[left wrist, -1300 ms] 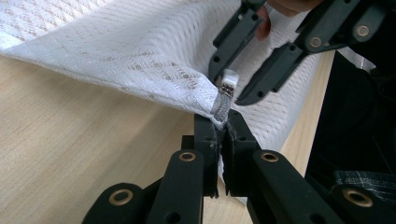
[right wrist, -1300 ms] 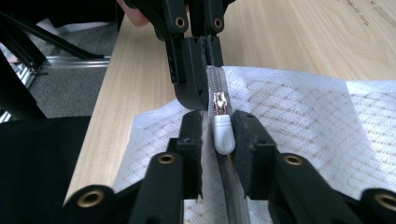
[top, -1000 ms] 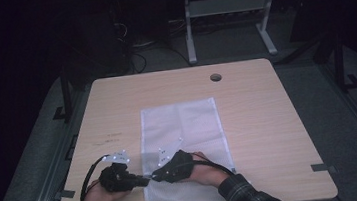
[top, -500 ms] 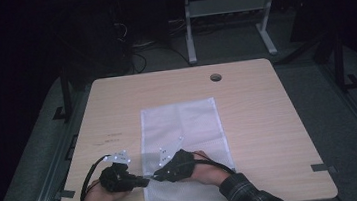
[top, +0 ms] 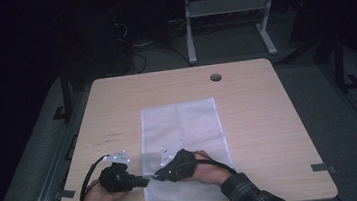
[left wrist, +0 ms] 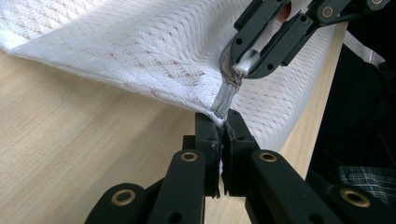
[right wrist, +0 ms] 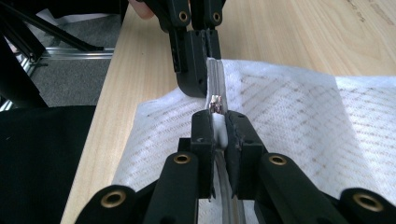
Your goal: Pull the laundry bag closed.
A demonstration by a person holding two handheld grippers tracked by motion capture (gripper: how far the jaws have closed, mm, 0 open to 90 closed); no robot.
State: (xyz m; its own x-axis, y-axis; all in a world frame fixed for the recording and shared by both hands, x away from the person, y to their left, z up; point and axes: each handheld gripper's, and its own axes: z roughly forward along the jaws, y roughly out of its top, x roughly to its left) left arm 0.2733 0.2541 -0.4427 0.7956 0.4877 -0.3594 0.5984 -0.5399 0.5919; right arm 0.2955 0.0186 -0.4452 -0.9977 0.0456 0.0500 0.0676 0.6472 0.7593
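high view: my two grippers meet nose to nose at the near left edge of the white mesh bag (top: 179, 130), which lies flat on the wooden table (top: 269, 121); a round hole (top: 216, 77) sits near the table's far edge.
left gripper view: my left gripper (left wrist: 222, 128) bites the bag's (left wrist: 154, 51) lifted edge at the end of the zipper (left wrist: 225, 97); this detail is lost from above.
right gripper view: my right gripper (right wrist: 217, 122) is clamped on the white zipper pull (right wrist: 217, 127), with the zipper (right wrist: 215, 77) running ahead to the other gripper.
left jaws: pressed together on the bag's edge.
right jaws: nearly closed, pinching the pull.
hard to make out: from above, both sets of jaw tips are tiny and dark; the zipper cannot be made out there.
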